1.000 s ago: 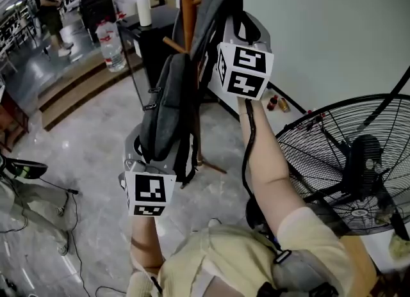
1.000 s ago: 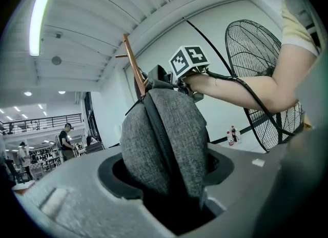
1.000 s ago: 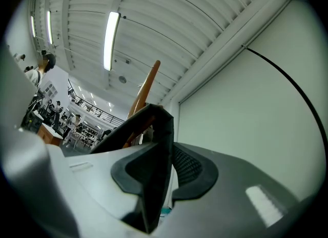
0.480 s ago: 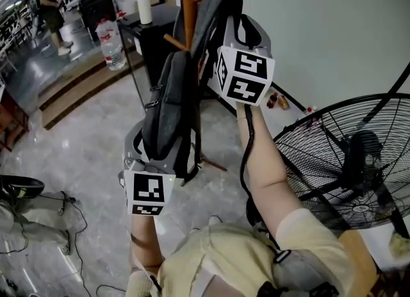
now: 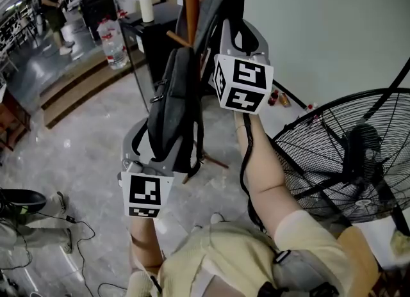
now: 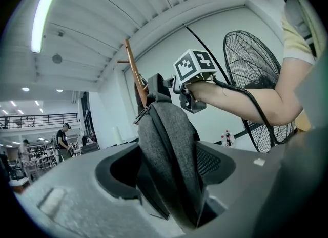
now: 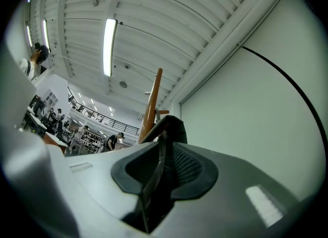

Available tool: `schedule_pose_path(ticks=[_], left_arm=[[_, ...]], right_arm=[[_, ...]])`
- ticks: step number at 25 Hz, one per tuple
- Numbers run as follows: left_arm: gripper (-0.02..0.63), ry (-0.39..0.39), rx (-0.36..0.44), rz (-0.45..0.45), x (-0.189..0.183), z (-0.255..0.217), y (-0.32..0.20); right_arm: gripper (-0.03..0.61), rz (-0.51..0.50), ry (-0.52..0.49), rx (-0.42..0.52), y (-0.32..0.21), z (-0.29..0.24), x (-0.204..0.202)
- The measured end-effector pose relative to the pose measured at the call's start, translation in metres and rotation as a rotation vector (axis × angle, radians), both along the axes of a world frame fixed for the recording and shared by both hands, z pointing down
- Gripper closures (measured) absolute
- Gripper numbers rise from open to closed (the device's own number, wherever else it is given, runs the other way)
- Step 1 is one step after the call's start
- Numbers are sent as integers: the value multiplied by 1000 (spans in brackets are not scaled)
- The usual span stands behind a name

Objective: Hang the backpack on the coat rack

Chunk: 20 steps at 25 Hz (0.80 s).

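A dark grey backpack point(image 5: 176, 107) hangs upright against the orange wooden coat rack point(image 5: 190, 1), its top strap up by the rack's pegs. My left gripper point(image 5: 157, 152) is level around the bag's bottom end point(image 6: 166, 144). Its jaws are opening, and a dark gap shows beside the bag at the left jaw. My right gripper point(image 5: 234, 24) is raised by the top of the rack. It is shut on a thin black strap point(image 7: 156, 175) of the backpack, which runs edge-on between its pads. The rack's pole point(image 7: 152, 103) rises just beyond.
A big black floor fan point(image 5: 346, 155) stands close at the right by the white wall. Behind the rack are a black cabinet point(image 5: 154, 40) and a water bottle point(image 5: 114, 46). Wooden steps point(image 5: 70, 91) and a person point(image 5: 51, 8) are at far left. Cables point(image 5: 77, 225) lie on the floor.
The right gripper has come lower in the head view and a little towards me. The bag's body has swung slightly right. The left gripper has eased back below it.
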<state>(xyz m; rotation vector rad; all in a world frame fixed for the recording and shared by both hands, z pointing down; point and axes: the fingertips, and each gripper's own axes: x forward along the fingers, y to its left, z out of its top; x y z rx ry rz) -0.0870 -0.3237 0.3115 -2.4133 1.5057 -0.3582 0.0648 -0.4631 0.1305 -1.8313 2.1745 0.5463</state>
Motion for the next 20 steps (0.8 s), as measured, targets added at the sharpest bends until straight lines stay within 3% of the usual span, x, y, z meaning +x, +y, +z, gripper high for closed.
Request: schedule_pose_path(ticks=[7, 16, 20], left_arm=[[293, 11, 19, 19, -1, -9, 17], [302, 135, 72, 25, -22, -29, 30], [313, 171, 68, 7, -36, -31, 31]], right_arm=[[509, -63, -36, -35, 23, 12, -12], [509, -77, -47, -65, 40, 39, -13], [511, -38, 3, -49, 52, 43, -13]])
